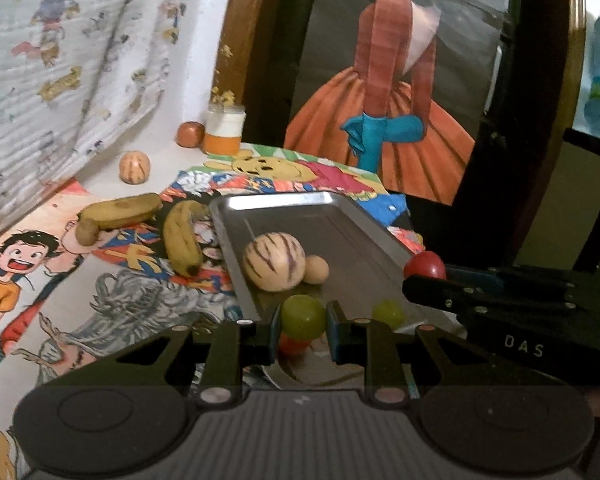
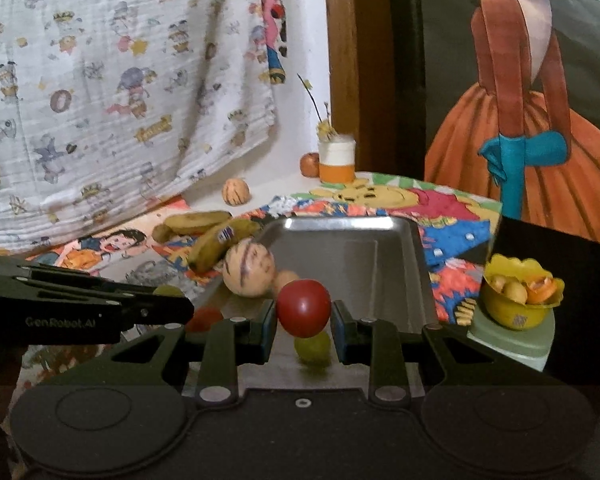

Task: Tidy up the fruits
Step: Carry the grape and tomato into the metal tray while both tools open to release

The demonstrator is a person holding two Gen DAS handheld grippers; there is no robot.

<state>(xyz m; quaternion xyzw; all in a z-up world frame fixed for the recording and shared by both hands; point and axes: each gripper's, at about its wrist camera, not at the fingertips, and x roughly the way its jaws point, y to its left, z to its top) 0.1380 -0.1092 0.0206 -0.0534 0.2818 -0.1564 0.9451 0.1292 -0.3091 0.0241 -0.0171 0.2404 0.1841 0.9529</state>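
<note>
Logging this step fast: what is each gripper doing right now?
Left gripper: closed on a green grape.
Right gripper: closed on a red fruit, over the metal tray.

A cartoon-print sheet (image 2: 100, 92) hangs behind an orange-and-white jar (image 2: 337, 160) beside a framed painting (image 2: 532, 120).

White wall (image 2: 296, 60), patterned cloth (image 2: 112, 92), dark-framed painting (image 2: 520, 120).
</note>
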